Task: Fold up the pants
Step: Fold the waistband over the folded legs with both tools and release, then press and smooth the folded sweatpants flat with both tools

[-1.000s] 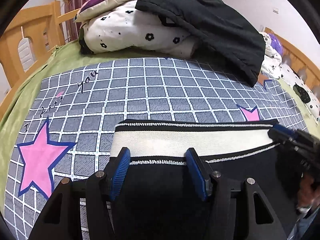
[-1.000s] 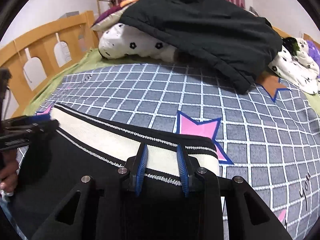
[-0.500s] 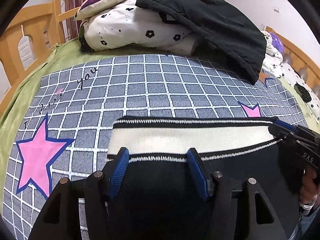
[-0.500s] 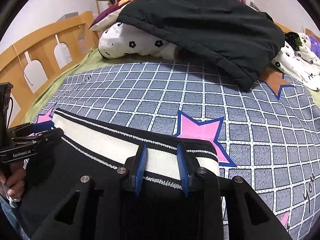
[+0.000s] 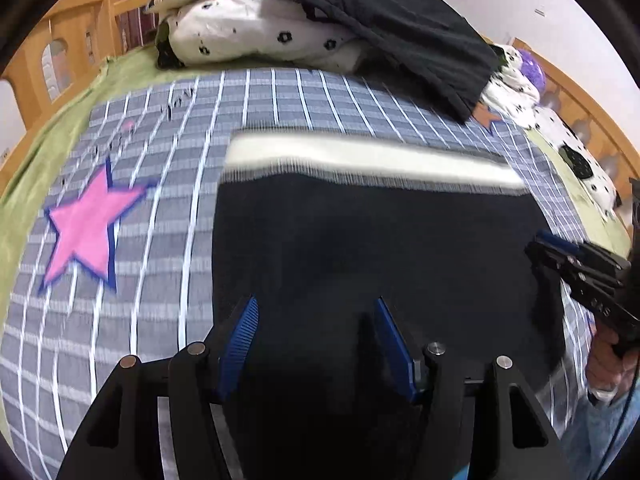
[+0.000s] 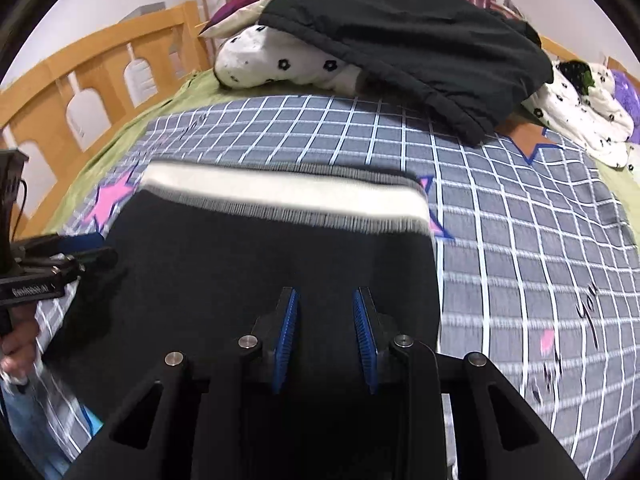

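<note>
Black knit pants with a cream waistband lie on the grid-patterned bed. Left tongs gape moderately and right tongs narrowly, both empty above the fabric.

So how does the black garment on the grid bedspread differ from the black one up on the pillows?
The pants lie flat and spread on the grid bedspread; the black garment is draped loosely over the flower-print pillows. The pants have a cream waistband; the other shows none. Both are black.
</note>
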A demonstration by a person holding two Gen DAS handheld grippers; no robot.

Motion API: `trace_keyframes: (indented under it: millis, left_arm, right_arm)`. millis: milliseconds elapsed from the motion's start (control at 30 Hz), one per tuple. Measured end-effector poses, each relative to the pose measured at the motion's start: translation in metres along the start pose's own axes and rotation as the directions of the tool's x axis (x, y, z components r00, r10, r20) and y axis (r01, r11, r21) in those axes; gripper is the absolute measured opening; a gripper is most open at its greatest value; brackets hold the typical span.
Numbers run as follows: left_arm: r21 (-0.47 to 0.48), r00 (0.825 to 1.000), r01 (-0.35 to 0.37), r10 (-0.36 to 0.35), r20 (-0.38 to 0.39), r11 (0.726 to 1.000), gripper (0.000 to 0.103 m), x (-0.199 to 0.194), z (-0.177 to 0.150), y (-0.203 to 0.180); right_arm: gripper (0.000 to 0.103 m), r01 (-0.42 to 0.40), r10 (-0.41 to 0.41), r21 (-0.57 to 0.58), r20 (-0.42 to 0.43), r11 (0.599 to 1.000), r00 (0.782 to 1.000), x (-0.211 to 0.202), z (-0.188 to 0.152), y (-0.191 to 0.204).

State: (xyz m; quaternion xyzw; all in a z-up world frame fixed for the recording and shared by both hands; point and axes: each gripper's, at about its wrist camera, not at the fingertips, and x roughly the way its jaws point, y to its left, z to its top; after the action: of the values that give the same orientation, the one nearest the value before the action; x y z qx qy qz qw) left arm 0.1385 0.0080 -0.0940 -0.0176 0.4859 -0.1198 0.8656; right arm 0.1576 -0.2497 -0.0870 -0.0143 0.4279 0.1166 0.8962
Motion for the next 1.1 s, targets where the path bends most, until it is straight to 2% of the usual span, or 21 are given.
trace_keyframes:
  millis: [100,200,367,500,633,833,900,1000,1067,1100]
  left_arm:
    - [0.001,0.999,0.031,-0.031,-0.023,1.0,0.058,-0.005,-0.033,-0.001]
    - [0.07,0.999,-0.023,0.02,0.038,0.997,0.058,-0.019,-0.064,-0.01]
    - [0.099,0.998,-0.052,0.048,0.047,0.994,0.058,-0.046,-0.089,-0.009]
    - [0.13,0.999,-0.029,0.026,0.03,0.991,0.058,-0.065,-0.111,0.004]
    - [0.214,0.991,-0.134,0.134,0.017,0.968,0.058,-0.061,-0.135,0.003]
    - [0.242,0.972,-0.234,0.228,0.053,0.942,0.058,-0.048,-0.137,-0.001]
    - [0.243,0.973,-0.231,0.222,0.067,0.942,0.058,-0.043,-0.133,-0.005]
    - [0.266,0.973,-0.226,0.206,0.099,0.937,0.051,-0.041,-0.13,-0.013]
    - [0.251,0.982,-0.177,0.156,0.104,0.952,0.033,-0.04,-0.127,-0.011]
    - [0.226,0.987,-0.144,0.123,0.103,0.964,0.031,-0.039,-0.126,-0.006]
  right_arm:
    - [0.03,0.017,-0.017,-0.025,0.023,1.0,1.0,-0.013,-0.022,0.005]
    - [0.03,0.004,-0.003,-0.013,0.031,1.0,1.0,-0.023,-0.04,0.005]
    - [0.03,-0.002,0.002,-0.001,0.045,1.0,0.999,-0.032,-0.065,0.006]
    - [0.03,-0.025,0.024,0.018,0.051,1.0,0.998,-0.035,-0.077,0.003]
    - [0.03,-0.041,0.038,0.049,0.055,0.998,0.998,-0.037,-0.079,-0.001]
    - [0.03,-0.026,0.024,0.033,0.057,0.999,0.998,-0.042,-0.081,0.003]
    - [0.03,-0.03,0.028,0.037,0.056,0.999,0.998,-0.043,-0.083,0.002]
    - [0.03,-0.027,0.025,0.043,0.054,0.999,0.998,-0.043,-0.085,0.001]
    - [0.03,-0.019,0.016,0.04,0.055,0.999,0.998,-0.042,-0.085,0.002]
    - [0.03,-0.016,0.014,0.04,0.055,0.999,0.998,-0.042,-0.085,0.002]
